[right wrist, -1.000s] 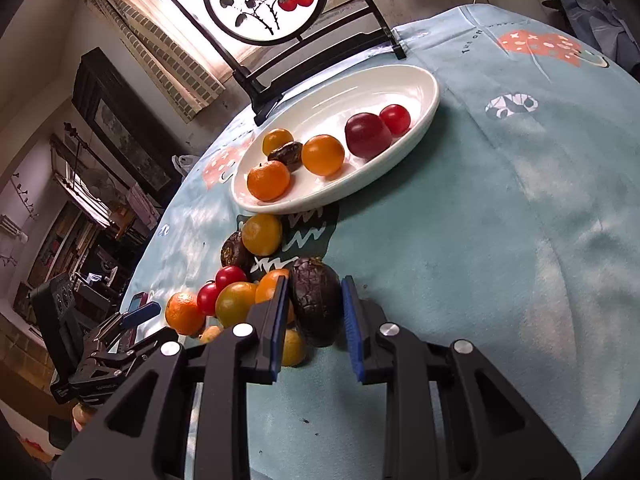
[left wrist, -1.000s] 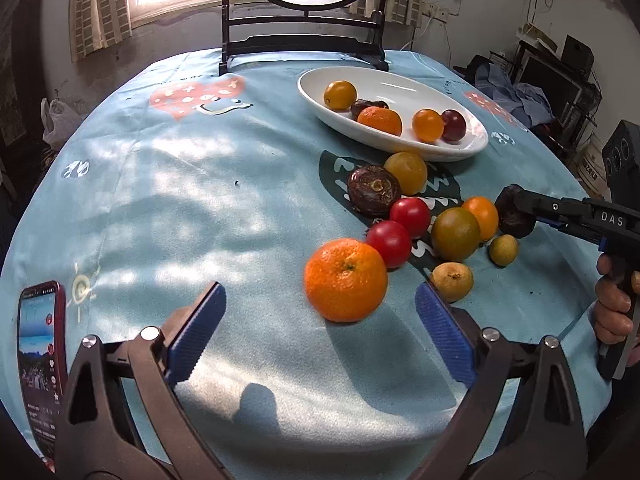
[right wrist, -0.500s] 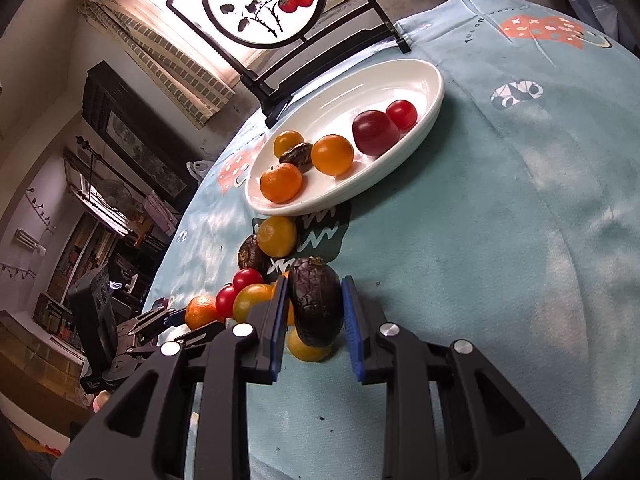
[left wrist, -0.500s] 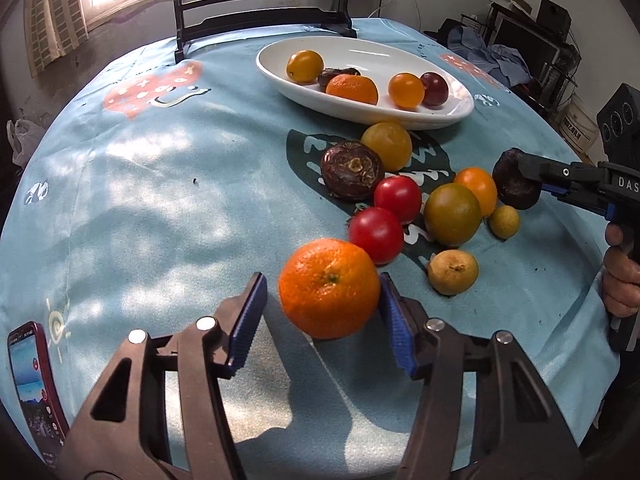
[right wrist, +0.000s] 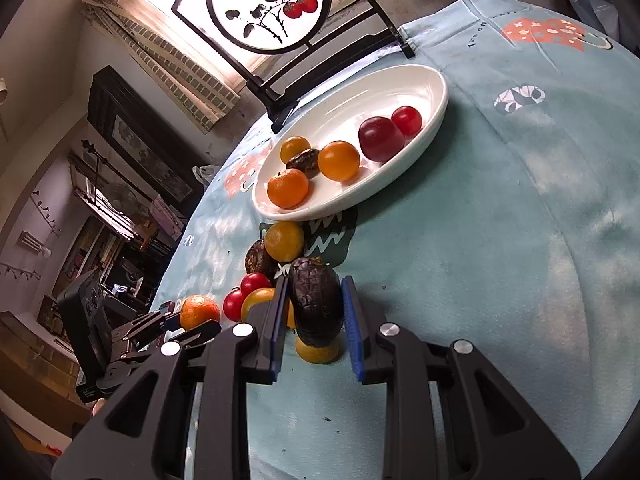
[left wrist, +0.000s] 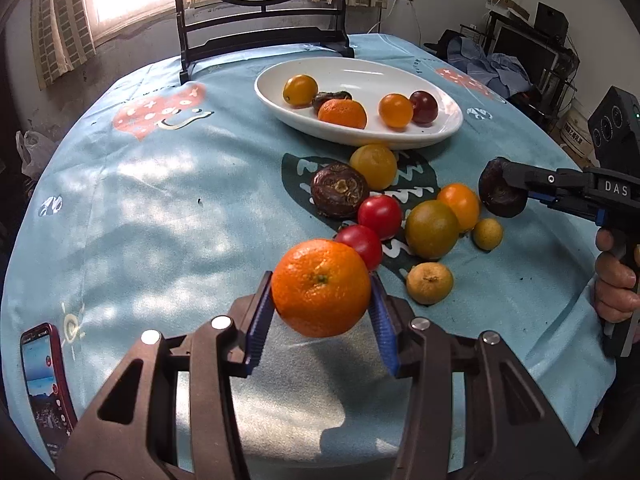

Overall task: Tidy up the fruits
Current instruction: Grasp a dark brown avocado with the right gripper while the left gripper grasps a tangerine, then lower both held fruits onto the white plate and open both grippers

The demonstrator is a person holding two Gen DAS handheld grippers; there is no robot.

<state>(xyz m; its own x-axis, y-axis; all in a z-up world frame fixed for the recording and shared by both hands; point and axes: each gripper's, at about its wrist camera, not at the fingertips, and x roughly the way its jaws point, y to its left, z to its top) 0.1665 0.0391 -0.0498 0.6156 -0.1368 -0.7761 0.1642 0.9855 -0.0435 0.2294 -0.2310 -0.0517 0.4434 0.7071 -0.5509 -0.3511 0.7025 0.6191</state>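
Left tongs (left wrist: pixel 322 312) closing, pads pressing orange (left wrist: pixel 321 288), held above bench (left wrist: pixel 140 200). Right tongs (right wrist: pixel 314 312) clamped on dark wrinkled fruit (right wrist: pixel 316 304), above loose fruit. White dish (left wrist: pixel 440 128) beyond, part filled.

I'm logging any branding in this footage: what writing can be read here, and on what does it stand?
"DAS": white letters on the right gripper body.
Chinese characters on the round screen: too blurred to read.
Small print on the tablecloth by the red heart: unreadable.
Phone screen: too small to read.
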